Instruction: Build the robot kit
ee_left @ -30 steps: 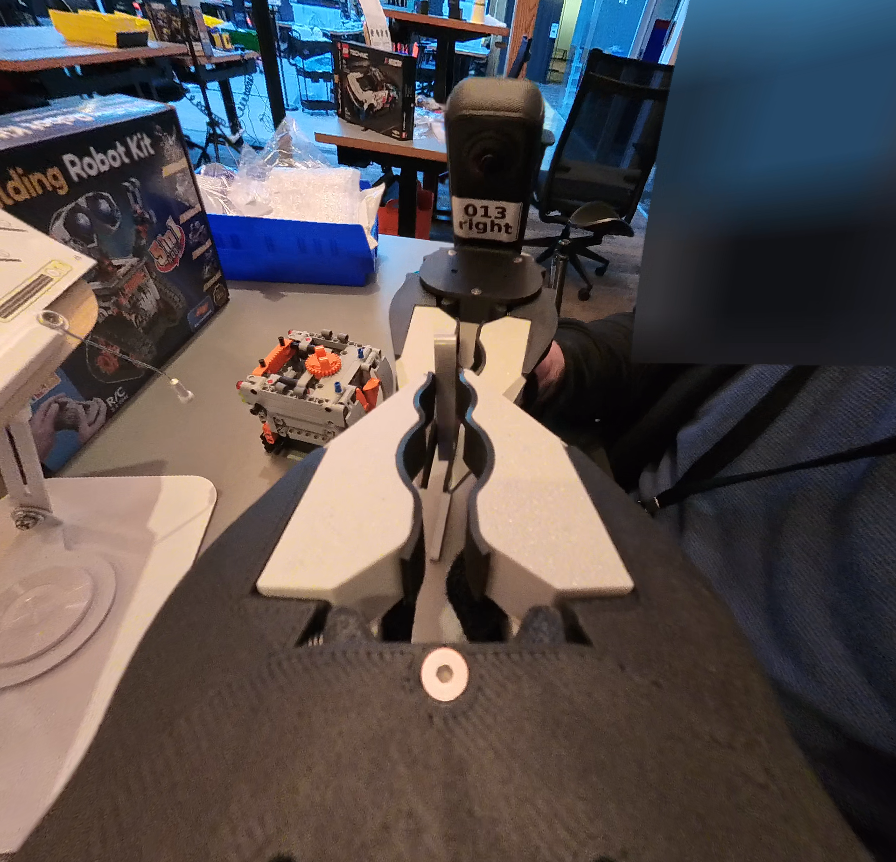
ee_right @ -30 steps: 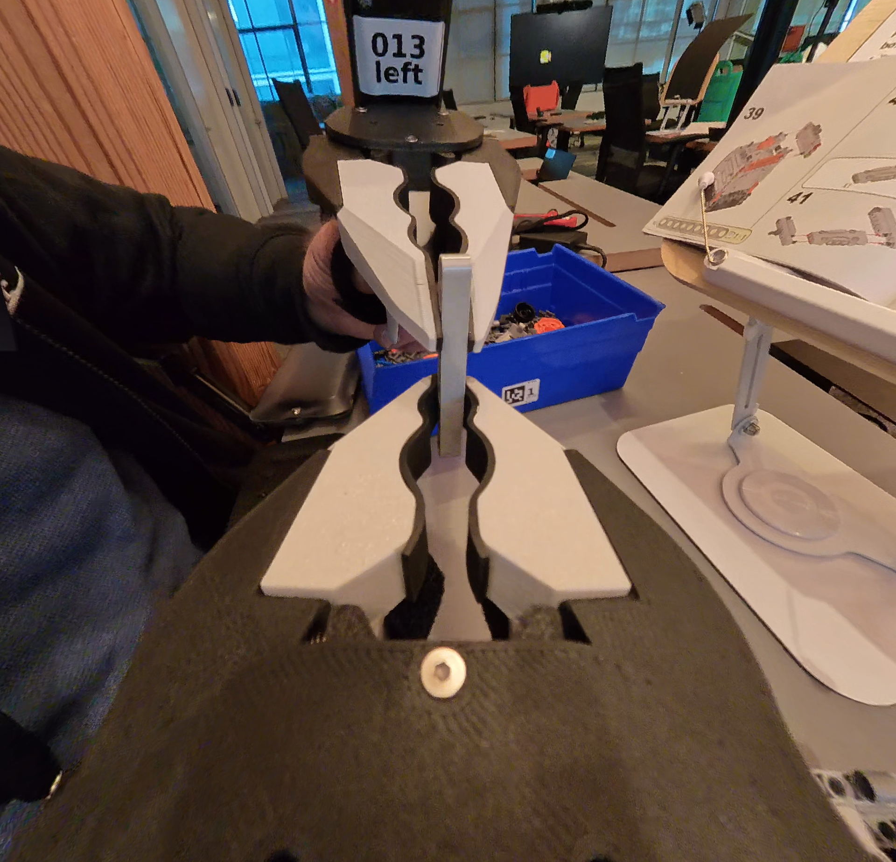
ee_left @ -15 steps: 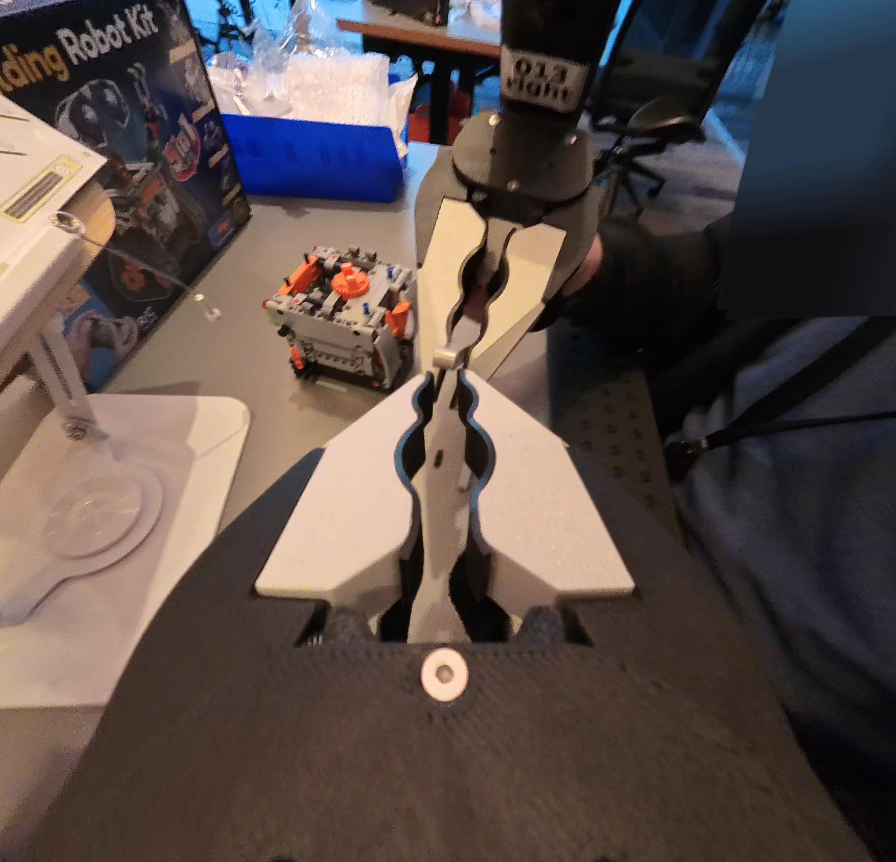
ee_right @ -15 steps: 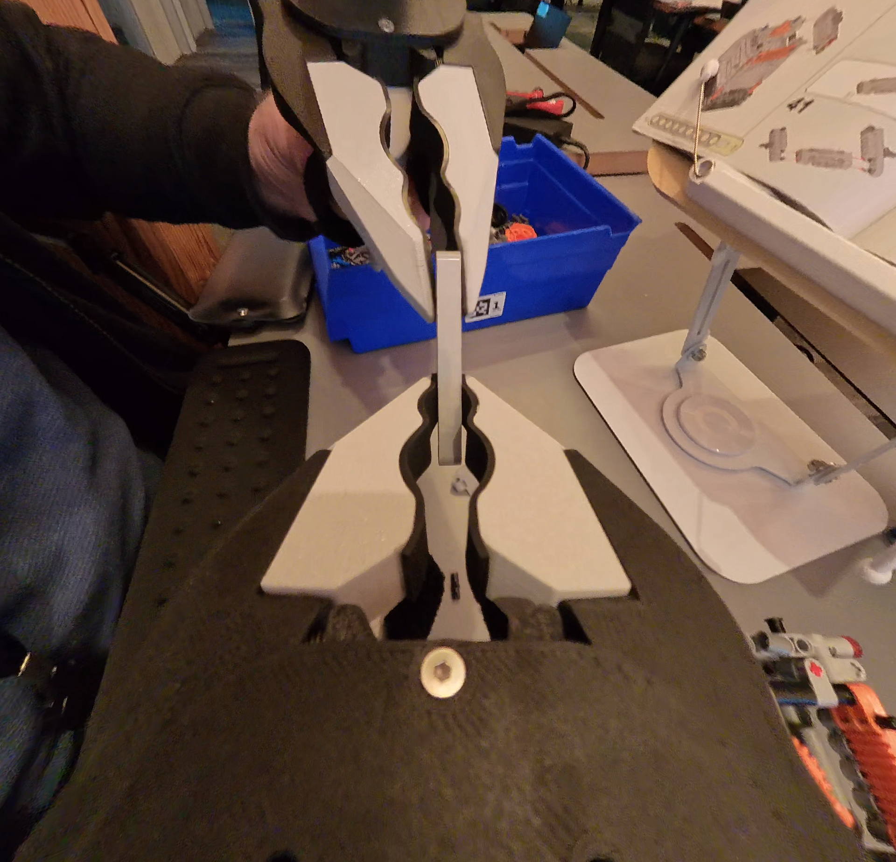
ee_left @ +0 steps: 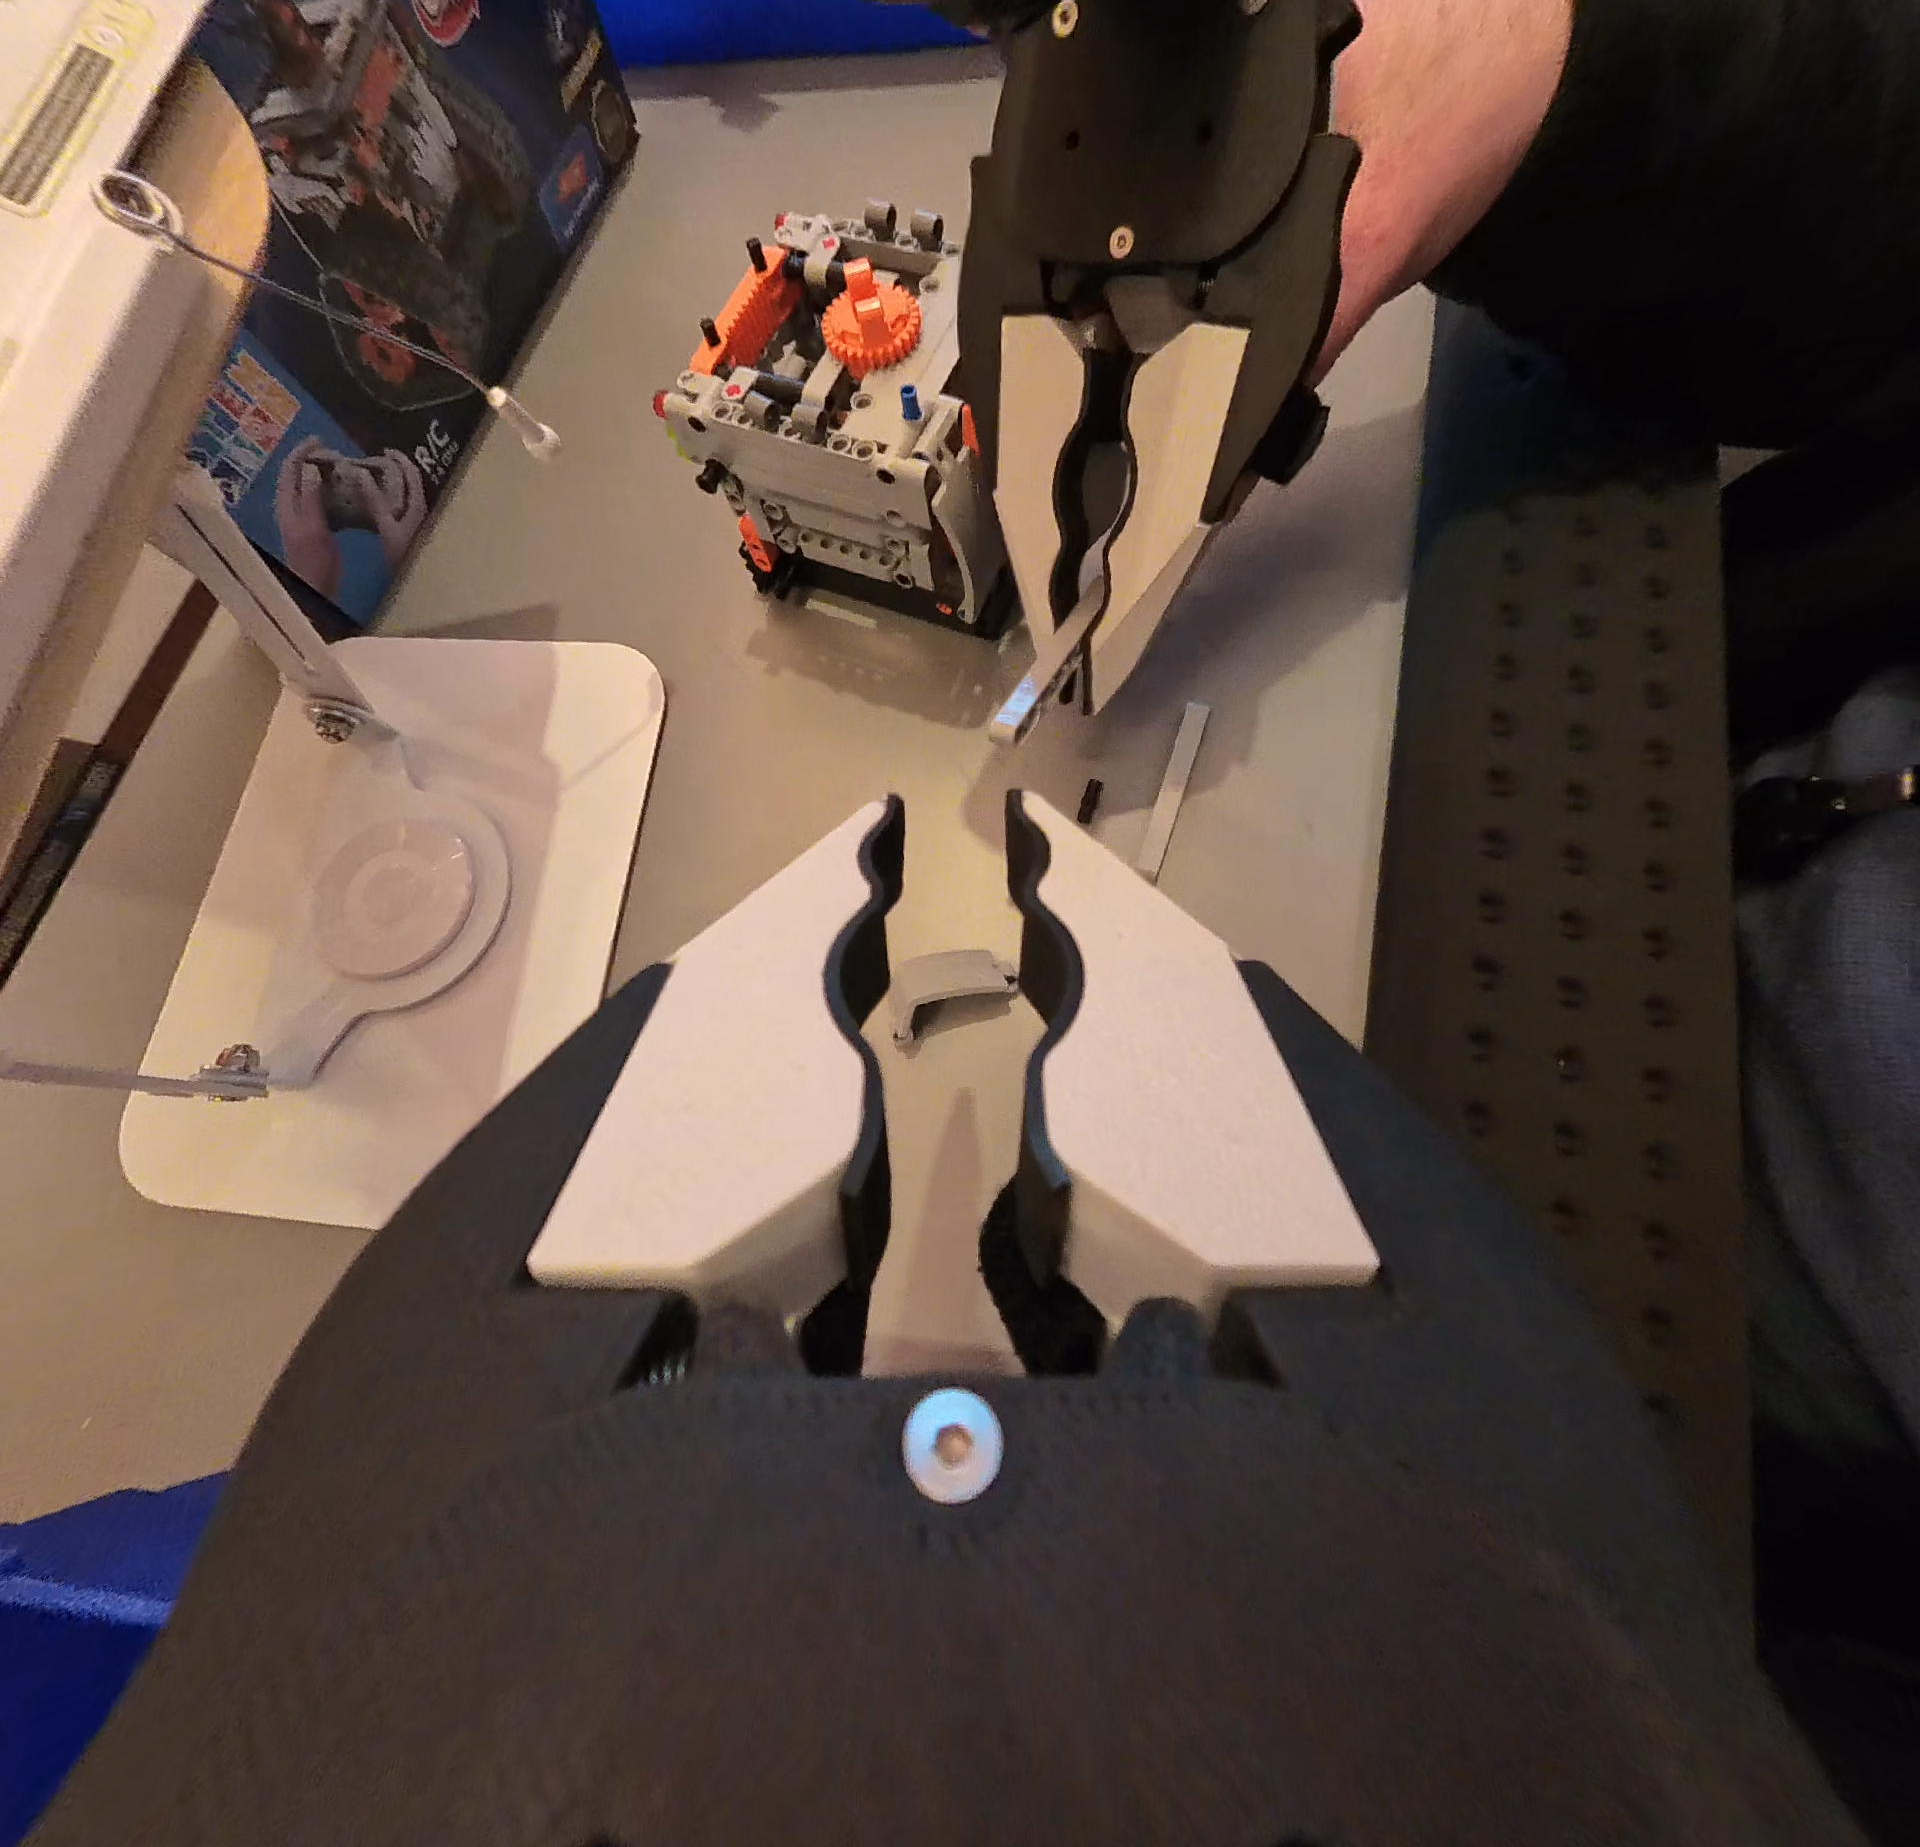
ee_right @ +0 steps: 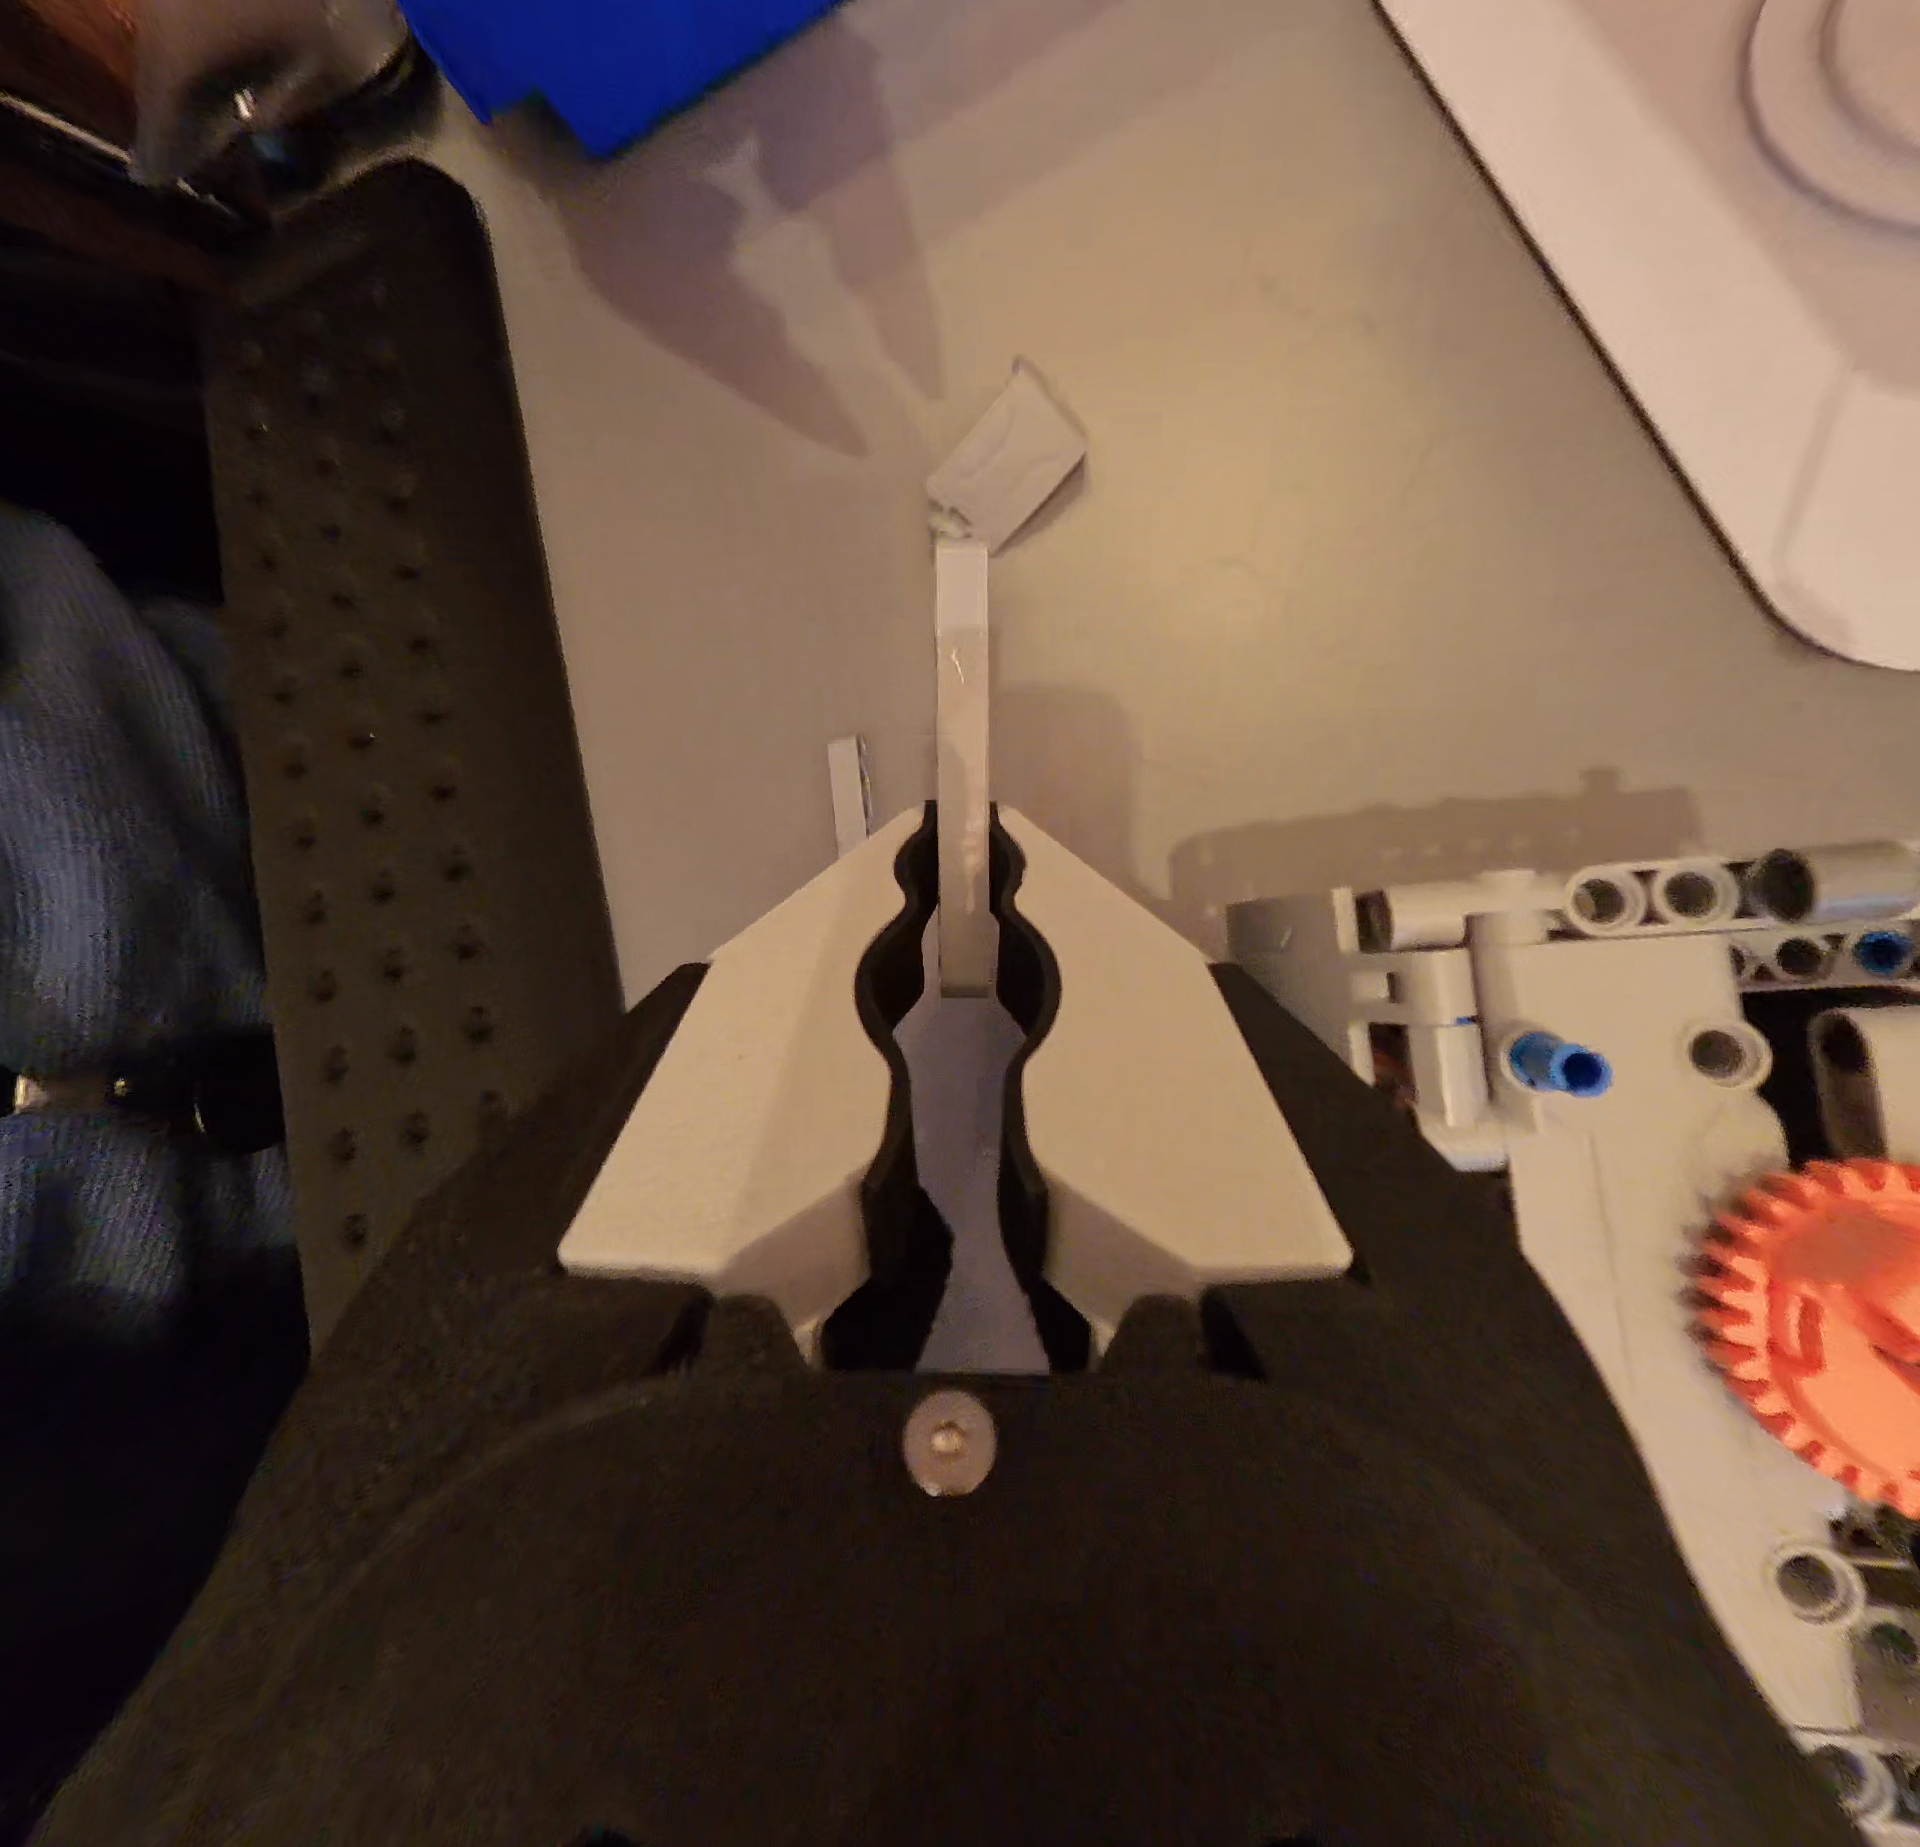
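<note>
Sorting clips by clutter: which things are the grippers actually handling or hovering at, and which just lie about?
Handled or nearest:
right gripper, shut on grey beam
left gripper, open over curved grey panel

Lying about:
brick model with orange gear, thin grey strip, black pin, kit box, white stand base, blue bin, perforated mat

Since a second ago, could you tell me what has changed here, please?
Both hand-held grippers came down from mid-air to the table. The left hand-held gripper opened; a curved grey piece now lies on the table between its fingers. The right hand-held gripper stays shut on the grey beam. The brick model stayed put.
</note>
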`<act>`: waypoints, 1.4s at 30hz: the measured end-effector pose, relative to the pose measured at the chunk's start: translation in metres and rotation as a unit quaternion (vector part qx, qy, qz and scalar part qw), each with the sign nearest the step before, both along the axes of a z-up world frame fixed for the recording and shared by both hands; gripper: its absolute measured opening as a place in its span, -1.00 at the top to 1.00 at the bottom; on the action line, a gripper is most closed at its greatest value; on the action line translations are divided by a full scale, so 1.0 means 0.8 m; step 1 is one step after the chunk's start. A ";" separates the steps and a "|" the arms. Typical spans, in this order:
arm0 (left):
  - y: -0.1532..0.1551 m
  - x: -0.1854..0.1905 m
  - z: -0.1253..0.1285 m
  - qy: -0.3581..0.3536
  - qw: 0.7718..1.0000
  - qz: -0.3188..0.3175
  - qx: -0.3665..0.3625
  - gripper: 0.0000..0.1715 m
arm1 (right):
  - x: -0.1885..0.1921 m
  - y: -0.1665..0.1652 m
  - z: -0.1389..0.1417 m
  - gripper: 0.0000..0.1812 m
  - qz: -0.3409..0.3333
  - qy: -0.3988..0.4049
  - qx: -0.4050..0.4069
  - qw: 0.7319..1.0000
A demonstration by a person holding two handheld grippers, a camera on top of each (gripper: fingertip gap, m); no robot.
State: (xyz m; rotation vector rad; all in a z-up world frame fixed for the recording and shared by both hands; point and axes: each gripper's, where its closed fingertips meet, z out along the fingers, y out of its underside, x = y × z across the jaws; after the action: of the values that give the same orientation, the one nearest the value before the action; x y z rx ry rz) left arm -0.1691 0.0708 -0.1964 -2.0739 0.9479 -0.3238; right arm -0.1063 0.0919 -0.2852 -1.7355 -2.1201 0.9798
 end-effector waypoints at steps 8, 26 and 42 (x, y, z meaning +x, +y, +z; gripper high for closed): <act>0.000 0.009 -0.010 0.010 1.000 -0.006 -0.009 0.80 | 0.007 0.000 -0.017 0.95 0.006 -0.032 0.010 0.999; 0.023 -0.018 -0.052 0.067 0.992 0.077 -0.074 0.75 | 0.018 -0.004 -0.039 0.95 0.026 -0.072 0.031 0.997; 0.021 -0.033 -0.066 0.084 0.986 0.095 -0.111 0.75 | 0.012 -0.006 -0.029 0.89 0.028 -0.038 0.021 0.999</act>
State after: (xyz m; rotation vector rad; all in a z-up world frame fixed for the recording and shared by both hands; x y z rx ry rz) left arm -0.1953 0.0880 -0.2494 -2.4059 0.8329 -0.1623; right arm -0.0969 0.0867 -0.3081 -1.7280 -2.2319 0.8902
